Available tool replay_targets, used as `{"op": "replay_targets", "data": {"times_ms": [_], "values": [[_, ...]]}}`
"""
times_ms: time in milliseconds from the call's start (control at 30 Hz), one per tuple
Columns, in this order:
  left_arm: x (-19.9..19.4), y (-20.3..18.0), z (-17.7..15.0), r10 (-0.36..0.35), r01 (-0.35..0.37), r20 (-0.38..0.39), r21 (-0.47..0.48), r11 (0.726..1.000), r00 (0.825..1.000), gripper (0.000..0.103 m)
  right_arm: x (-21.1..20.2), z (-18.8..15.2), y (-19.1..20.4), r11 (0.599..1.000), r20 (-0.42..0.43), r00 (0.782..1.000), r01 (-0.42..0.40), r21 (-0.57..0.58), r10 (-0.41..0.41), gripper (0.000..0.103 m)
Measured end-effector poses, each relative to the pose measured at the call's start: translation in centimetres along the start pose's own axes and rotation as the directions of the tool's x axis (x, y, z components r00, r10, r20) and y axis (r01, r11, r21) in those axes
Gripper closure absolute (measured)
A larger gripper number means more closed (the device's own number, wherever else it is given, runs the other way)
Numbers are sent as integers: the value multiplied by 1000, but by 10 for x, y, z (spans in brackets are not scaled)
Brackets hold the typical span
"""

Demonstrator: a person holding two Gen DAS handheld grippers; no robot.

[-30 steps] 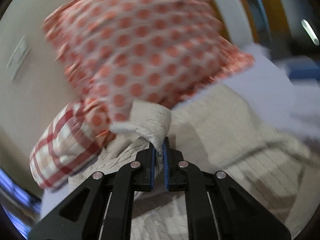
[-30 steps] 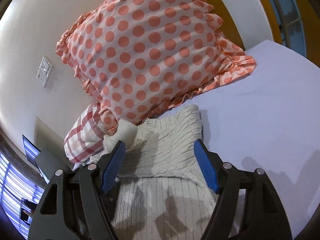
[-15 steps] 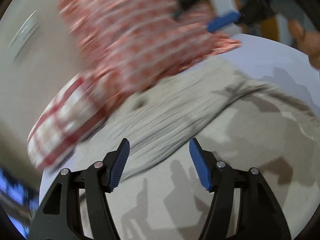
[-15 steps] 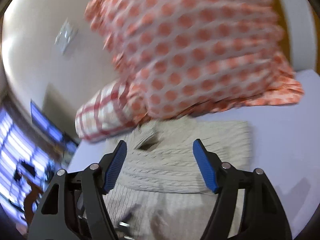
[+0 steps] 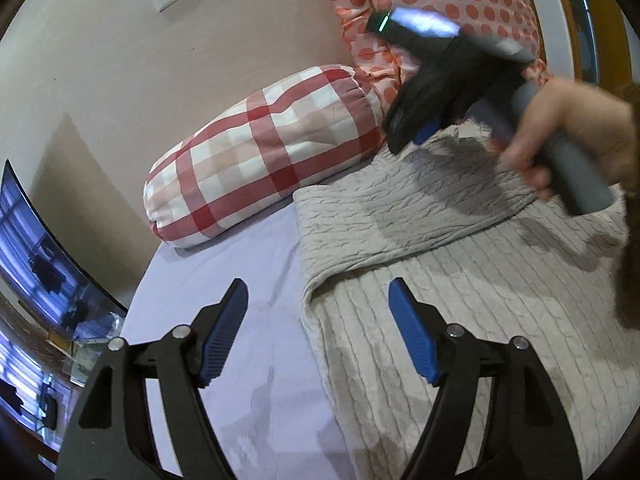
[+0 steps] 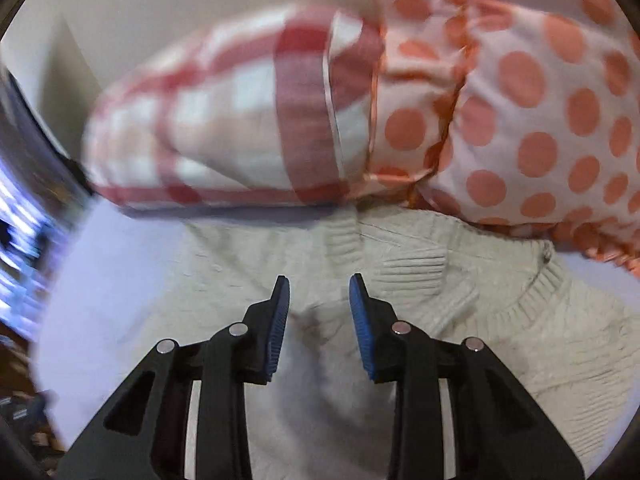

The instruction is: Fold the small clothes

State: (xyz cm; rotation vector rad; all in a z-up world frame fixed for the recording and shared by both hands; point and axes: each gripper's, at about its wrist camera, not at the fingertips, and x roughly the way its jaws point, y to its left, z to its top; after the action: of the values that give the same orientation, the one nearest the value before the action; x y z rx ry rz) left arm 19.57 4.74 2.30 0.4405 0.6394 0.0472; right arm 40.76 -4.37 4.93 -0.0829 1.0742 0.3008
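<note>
A cream cable-knit sweater (image 5: 460, 280) lies on the lilac bed sheet (image 5: 224, 280), one sleeve folded across its body. My left gripper (image 5: 318, 308) is open and empty, low over the sweater's left edge. My right gripper (image 6: 319, 300) is partly open and empty, just above the sweater (image 6: 400, 320) near its ribbed collar (image 6: 532, 288). In the left wrist view the right gripper (image 5: 416, 132) shows held in a hand at the sweater's far end.
A red-and-white checked bolster (image 5: 260, 152) and an orange polka-dot pillow (image 5: 440, 4) lean against the beige wall behind the sweater. They also show in the right wrist view, bolster (image 6: 224, 128) and pillow (image 6: 540, 112). A monitor (image 5: 36, 248) stands beyond the bed's left edge.
My left gripper let go of the sleeve, opened and drew back to the sweater's left edge. My right gripper moved forward to the collar and narrowed its jaws.
</note>
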Motion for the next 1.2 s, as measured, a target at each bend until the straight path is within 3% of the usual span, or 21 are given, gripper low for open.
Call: {"op": "replay_targets", "data": {"times_ms": [100,167,200,267,367,500,600,700,733,767,800,900,1000,1033,1100,1200], "values": [[-1,4,-4,-16,16,10,2,1000,1000,30,9,-4,4,992,-5,992,123,-11,-123,69],[-1,6,-7,-23,23,15,1,1000,1000,29,13,-10,2,991,-5,991,133,1,-133,71],[-3,5,-7,-25,25,17,-1,1000,1000,29,13,-11,2,993,4,993,121,-5,-121,82],[-2,10,-9,-32,32,19,-11,999,999,28,8,-12,2,996,25,995,93,12,-93,93],[-1,18,-11,-35,35,21,-33,999,999,28,-12,-10,-4,998,102,995,-26,65,20,95],[-2,24,-12,-33,34,27,-57,998,999,27,-39,-6,4,977,185,964,-205,49,193,95],[-1,25,-11,-36,38,24,-65,997,999,27,-43,-5,15,965,192,947,-263,0,258,95],[-2,23,-11,-41,43,24,-64,997,999,27,-42,-11,32,915,195,895,-396,-68,402,103],[-2,22,-11,-40,42,25,-60,997,999,27,-40,-13,38,905,175,888,-413,-102,425,103],[-2,21,-11,-39,41,26,-55,998,999,26,-36,-12,47,903,132,896,-405,-145,423,103],[-2,20,-11,-37,38,25,-52,998,999,26,-33,-16,56,920,104,925,-342,-192,366,103],[-1,20,-11,-33,34,19,-51,998,999,26,-50,-19,45,931,116,931,-327,-162,347,101],[-1,24,-11,-30,31,17,-59,998,999,26,-74,-25,-6,938,152,927,-347,5,342,89],[-1,25,-11,-33,34,16,-61,998,999,26,-82,-33,-25,941,162,933,-333,53,321,80],[0,25,-12,-36,37,16,-62,997,999,26,-94,-51,-66,963,163,962,-240,125,219,60],[0,23,-12,-38,39,18,-52,998,999,26,-104,-81,-133,963,136,988,-100,252,67,60]]}}
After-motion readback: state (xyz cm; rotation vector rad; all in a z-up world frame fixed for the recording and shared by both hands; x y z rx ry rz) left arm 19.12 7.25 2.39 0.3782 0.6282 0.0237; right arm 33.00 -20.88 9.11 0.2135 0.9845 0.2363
